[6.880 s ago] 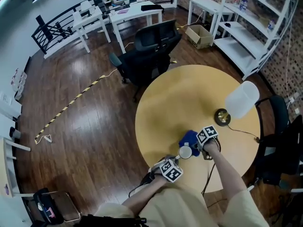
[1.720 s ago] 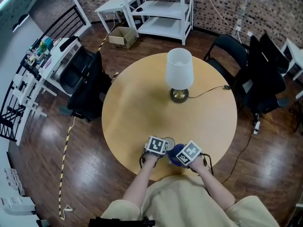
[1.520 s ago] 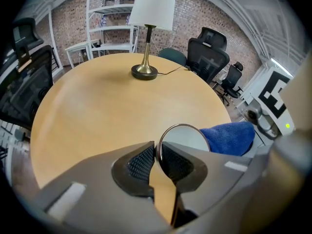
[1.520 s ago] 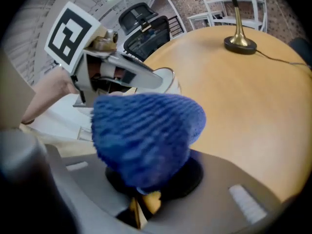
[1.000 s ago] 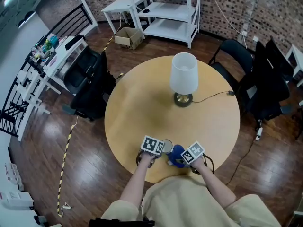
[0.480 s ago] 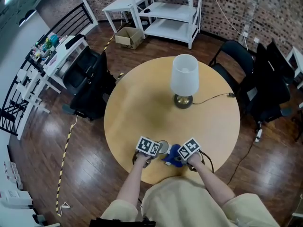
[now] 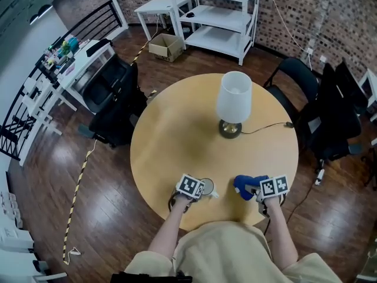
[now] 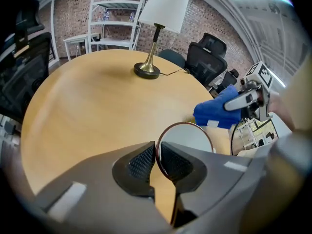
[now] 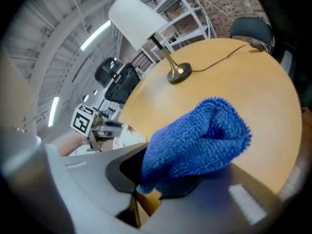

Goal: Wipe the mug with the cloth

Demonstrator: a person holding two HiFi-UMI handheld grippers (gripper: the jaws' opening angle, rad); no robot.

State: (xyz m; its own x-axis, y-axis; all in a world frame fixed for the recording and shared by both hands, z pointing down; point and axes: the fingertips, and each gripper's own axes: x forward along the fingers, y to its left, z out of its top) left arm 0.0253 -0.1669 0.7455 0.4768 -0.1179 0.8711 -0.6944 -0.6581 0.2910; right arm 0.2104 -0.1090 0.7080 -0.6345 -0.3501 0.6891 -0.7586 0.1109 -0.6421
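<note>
A white mug (image 7: pixel 207 187) with a dark rim stands near the front edge of the round wooden table (image 7: pixel 177 134). My left gripper (image 7: pixel 199 188) is shut on the mug, its jaws pinching the rim (image 8: pixel 168 130) from both sides. My right gripper (image 7: pixel 260 191) is shut on a blue fluffy cloth (image 7: pixel 247 184) and hovers to the right of the mug, apart from it. In the right gripper view the cloth (image 9: pixel 200 138) bulges over the jaws and hides the fingertips. From the left gripper view, the cloth (image 8: pixel 218 112) hangs beyond the mug.
A white-shaded lamp (image 7: pixel 233 98) on a brass base stands at the table's far side, its cord (image 7: pixel 265 127) trailing right. Black office chairs (image 7: pixel 115 93) ring the table, and white shelves (image 7: pixel 218 10) stand behind. The table edge lies close to both grippers.
My right gripper has swung to the right with the blue cloth, away from the mug it was against. The left gripper and mug have stayed put.
</note>
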